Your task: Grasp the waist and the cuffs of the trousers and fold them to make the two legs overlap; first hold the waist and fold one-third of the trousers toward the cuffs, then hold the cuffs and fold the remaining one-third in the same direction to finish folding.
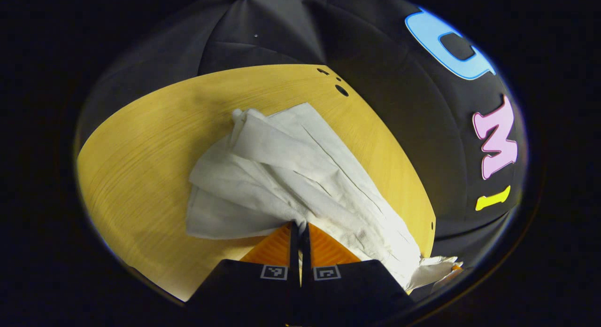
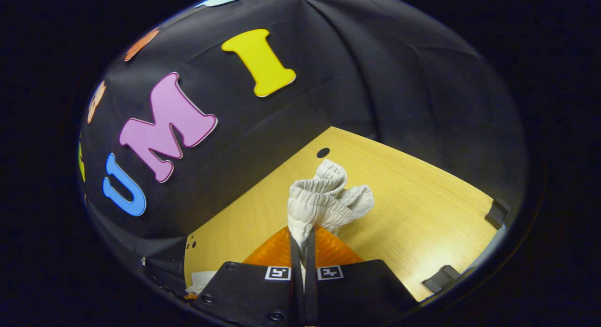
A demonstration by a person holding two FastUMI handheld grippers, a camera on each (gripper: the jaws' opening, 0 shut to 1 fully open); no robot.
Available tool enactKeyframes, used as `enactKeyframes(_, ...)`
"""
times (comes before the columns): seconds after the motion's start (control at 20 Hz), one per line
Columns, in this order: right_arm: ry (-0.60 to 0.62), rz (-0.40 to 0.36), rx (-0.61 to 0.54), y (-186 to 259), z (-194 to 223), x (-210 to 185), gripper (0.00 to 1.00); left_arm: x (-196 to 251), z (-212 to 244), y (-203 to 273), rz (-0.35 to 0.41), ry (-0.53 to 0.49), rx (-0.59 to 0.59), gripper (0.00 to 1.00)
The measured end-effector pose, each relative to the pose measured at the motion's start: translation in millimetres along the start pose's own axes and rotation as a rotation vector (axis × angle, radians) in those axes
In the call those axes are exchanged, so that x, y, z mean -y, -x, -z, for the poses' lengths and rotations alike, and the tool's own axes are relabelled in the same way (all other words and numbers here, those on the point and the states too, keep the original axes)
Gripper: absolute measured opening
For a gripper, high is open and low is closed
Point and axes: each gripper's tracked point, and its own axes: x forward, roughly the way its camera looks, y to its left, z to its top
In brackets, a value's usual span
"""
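Left gripper view: the left gripper (image 1: 299,226) has its jaws drawn narrow and pinched on an edge of the pale trousers (image 1: 291,176); which end of the garment this is I cannot tell; from the jaws the cloth spreads away in loose, overlapping folds across the wooden surface (image 1: 141,148), one bunched corner rising at the far end and a long strip trailing toward the near right edge of the surface; a few dark holes mark the surface's far corner.

Right gripper view: the right gripper (image 2: 304,237) also has its jaws nearly together, both fingers pressing a gathered, ribbed end of the trousers (image 2: 324,198) — the elastic bunches up in ridged lumps just beyond the fingertips, held above the surface (image 2: 413,200); dark brackets (image 2: 496,213) sit at the surface's right edge.
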Motion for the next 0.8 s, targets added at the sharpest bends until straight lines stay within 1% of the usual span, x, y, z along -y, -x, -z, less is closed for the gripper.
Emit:
enactKeyframes(0.15, 0.091, -0.107, -0.020, 1, 12, -58, 0.06, 6, -7, 3, -0.002, -0.026, -0.007, 0.06)
enactKeyframes(0.25, 0.138, -0.159, -0.043, 1, 25, -86, 0.06, 6, -3, 2, 0.000, -0.028, -0.003, 0.06)
enactKeyframes(0.35, 0.213, -0.201, -0.076, -3, 43, -114, 0.05, 5, -3, 2, 0.006, -0.024, -0.003, 0.06)
enactKeyframes(0.45, 0.301, -0.244, -0.124, -6, 74, -144, 0.05, 3, -3, 3, 0.012, -0.021, -0.002, 0.06)
enactKeyframes(0.6, 0.367, -0.300, -0.198, -14, 115, -170, 0.05, 2, -1, 1, 0.017, -0.015, 0.002, 0.06)
enactKeyframes(0.8, 0.455, -0.333, -0.308, -21, 174, -189, 0.06, 0, -2, 2, 0.022, -0.008, 0.003, 0.06)
